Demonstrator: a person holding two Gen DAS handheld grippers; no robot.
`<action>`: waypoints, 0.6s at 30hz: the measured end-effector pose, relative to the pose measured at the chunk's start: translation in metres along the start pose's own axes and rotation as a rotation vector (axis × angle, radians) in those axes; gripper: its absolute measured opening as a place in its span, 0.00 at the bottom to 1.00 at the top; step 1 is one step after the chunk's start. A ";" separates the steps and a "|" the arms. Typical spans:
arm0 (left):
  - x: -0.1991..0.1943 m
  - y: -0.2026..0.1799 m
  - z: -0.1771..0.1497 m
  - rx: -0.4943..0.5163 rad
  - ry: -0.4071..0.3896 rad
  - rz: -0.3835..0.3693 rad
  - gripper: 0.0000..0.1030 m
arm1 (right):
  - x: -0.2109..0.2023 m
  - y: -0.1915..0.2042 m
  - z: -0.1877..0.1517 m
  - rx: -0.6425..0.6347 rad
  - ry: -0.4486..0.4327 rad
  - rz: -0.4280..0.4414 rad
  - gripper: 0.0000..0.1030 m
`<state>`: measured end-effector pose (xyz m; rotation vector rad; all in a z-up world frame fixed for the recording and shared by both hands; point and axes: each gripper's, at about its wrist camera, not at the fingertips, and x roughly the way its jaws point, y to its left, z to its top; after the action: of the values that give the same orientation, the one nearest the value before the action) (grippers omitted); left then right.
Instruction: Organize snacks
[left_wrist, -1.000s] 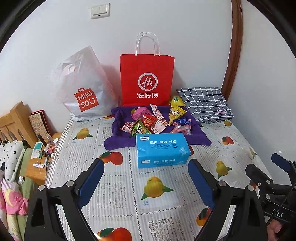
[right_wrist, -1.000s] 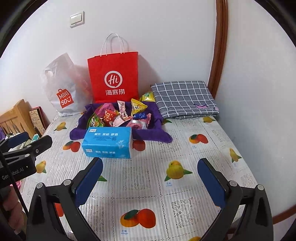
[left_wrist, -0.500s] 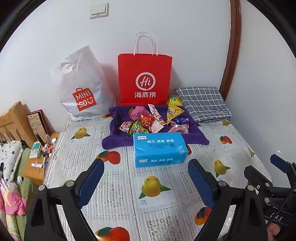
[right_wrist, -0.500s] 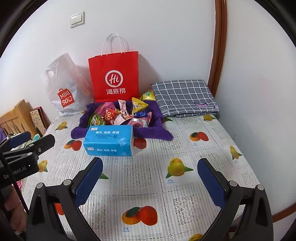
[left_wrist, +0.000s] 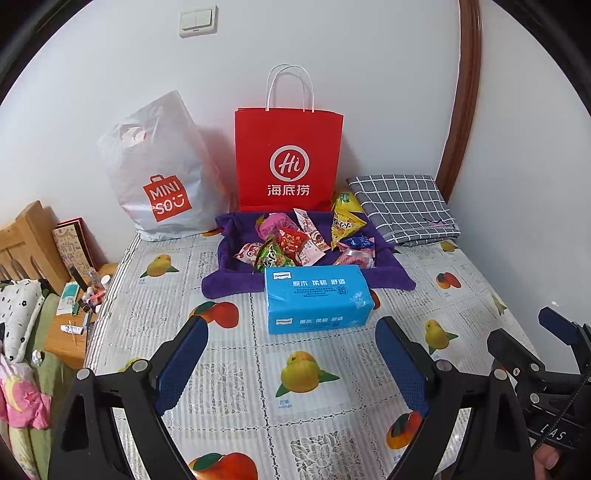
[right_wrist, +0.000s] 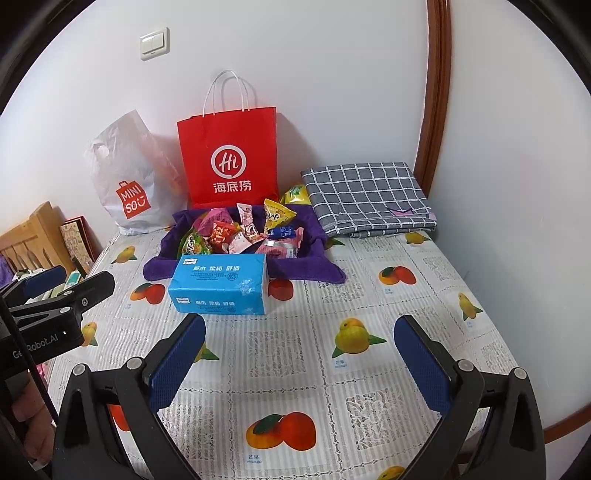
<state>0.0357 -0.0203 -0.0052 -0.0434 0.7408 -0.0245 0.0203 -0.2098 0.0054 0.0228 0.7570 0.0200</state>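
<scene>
On purple cloth (left_wrist: 236, 284), snack packets (left_wrist: 295, 243) jumbled, unaligned

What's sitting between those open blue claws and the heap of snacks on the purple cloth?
A blue tissue pack lies between the left gripper and the snacks on the purple cloth; otherwise only bare fruit-print tablecloth. Both wrist views show it.

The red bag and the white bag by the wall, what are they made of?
The red bag looks like stiff matte paper: flat faces, sharp creases, twisted cord handles. The white bag looks like thin glossy plastic: crinkled, slightly see-through, with a punched handle hole.
</scene>
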 end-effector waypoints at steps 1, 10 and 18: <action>0.000 0.000 0.000 -0.001 0.001 0.001 0.89 | 0.000 0.000 0.000 0.000 0.002 0.000 0.98; -0.001 0.000 0.001 0.000 0.001 0.000 0.89 | -0.002 -0.001 0.001 0.005 0.001 -0.003 0.98; -0.001 0.000 0.001 -0.001 0.001 0.001 0.89 | -0.003 -0.002 0.001 0.007 -0.004 0.001 0.98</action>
<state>0.0355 -0.0201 -0.0040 -0.0442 0.7422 -0.0230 0.0186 -0.2120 0.0081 0.0297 0.7529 0.0185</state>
